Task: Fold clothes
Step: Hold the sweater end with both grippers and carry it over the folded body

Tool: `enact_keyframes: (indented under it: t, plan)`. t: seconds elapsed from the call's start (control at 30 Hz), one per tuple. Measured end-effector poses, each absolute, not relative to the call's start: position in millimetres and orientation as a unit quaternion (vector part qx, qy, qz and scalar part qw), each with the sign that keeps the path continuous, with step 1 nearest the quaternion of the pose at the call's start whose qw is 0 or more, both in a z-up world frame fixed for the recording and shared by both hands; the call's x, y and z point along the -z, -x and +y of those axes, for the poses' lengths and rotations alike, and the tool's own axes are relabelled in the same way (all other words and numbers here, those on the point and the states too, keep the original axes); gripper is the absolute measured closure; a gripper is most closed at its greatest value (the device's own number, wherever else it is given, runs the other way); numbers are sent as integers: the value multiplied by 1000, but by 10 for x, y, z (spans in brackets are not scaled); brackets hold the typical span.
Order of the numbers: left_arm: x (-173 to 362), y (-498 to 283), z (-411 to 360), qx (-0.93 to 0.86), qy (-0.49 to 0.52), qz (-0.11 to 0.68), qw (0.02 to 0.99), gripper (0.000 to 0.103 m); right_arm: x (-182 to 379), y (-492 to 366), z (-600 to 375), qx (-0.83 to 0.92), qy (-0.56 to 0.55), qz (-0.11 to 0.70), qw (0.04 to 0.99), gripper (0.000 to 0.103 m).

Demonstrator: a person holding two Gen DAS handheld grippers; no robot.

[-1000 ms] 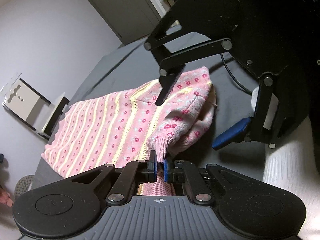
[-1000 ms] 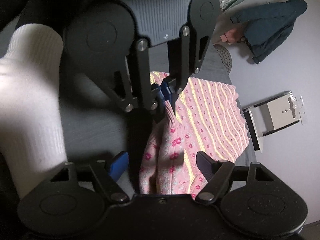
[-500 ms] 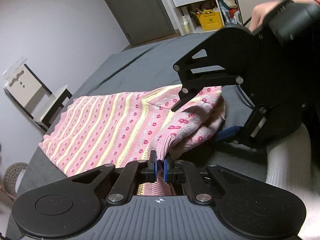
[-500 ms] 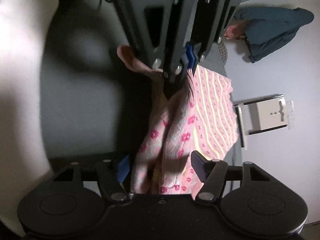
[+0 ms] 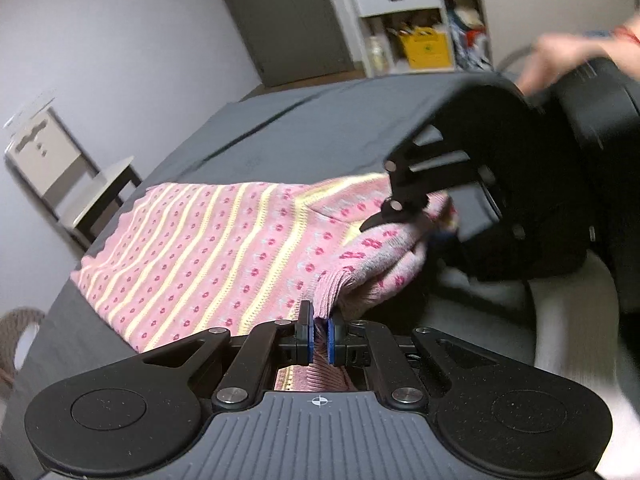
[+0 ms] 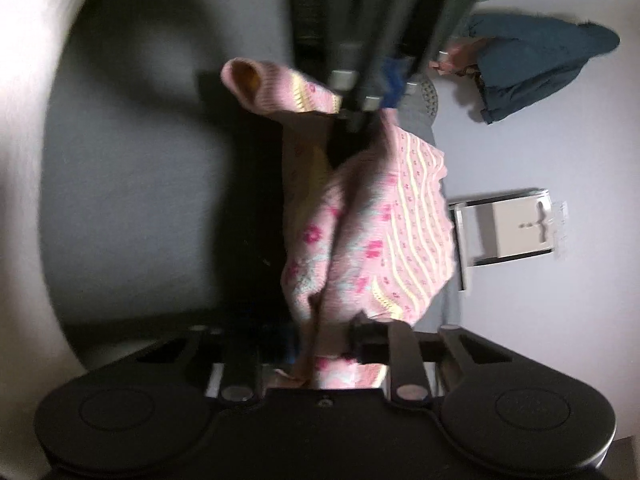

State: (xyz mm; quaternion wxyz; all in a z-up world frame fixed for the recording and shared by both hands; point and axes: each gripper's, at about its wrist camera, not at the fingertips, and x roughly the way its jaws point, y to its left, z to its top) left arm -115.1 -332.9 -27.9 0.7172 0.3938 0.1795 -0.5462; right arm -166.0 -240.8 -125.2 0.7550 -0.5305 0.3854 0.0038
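- Bottom centre of the left wrist view, the left hand-held gripper (image 5: 318, 338) is pinched tight on the ribbed cuff of the sweater (image 5: 224, 248), likely to carry the sleeve across.
- Mid right, the right hand-held gripper (image 5: 404, 226) bites into the bunched sleeve; its view is blurred, but it seems clamped on knit.
- Beyond, the sweater's body lies flat on the dark bed (image 5: 304, 136).

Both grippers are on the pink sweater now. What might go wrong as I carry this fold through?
1. The left gripper pinches only the thin ribbed cuff of the pink sweater; a hard pull may slip it out.
2. The right gripper is closed around a thick bunch of knit, so wrinkles could get folded in.
3. Most of the sweater lies flat on the dark bed cover; lifting both ends may drag it askew.
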Motion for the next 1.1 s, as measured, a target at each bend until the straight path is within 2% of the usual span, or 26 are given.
enact_keyframes:
  t: [0.17,0.27,0.3,0.33,0.37,0.4,0.43,0.47,0.7,0.77,0.8,0.83,0.87,0.93,1.1]
  plan:
    - [467,1404,-3236,553,-457,114,687,97,981,1588,-2554,-17,453,394,800,85]
    - [588,1540,-3243,540,-491,89,678,83,804,1450,-2696,-21,385,410,827,86]
    - [613,1576,-3248,533,-497,81,680,71,762,1431,-2714,-22,373,413,831,86]
    - [627,1609,-3245,528,-500,72,682,52,725,1411,-2739,-24,357,418,835,86]
    - [629,1642,-3232,525,-499,61,687,40,690,1391,-2767,-25,342,422,839,86]
    - [629,1677,-3221,522,-498,49,690,20,663,1363,-2824,-27,333,423,842,86]
    - [629,1710,-3213,520,-497,37,693,13,652,1358,-2833,-28,331,423,843,86]
    - [633,1734,-3216,520,-499,30,693,13,640,1353,-2841,-30,330,424,843,86]
    - [759,1684,-3469,502,-529,28,684,13,534,1460,-2870,-36,304,426,851,86]
    - [765,1636,-3544,496,-525,32,691,31,517,1519,-2875,-38,308,424,851,86]
    - [777,1612,-3581,491,-528,33,692,52,518,1524,-2863,-38,312,424,849,86]
    - [798,1590,-3618,483,-535,32,693,66,520,1530,-2852,-39,316,423,848,86]
    - [805,1568,-3642,480,-538,33,693,71,522,1535,-2841,-40,321,422,847,86]
    - [798,1528,-3668,480,-537,38,693,93,538,1533,-2820,-41,333,420,843,86]
    - [692,1517,-3619,496,-529,46,687,96,582,1627,-2684,-52,401,402,822,87]
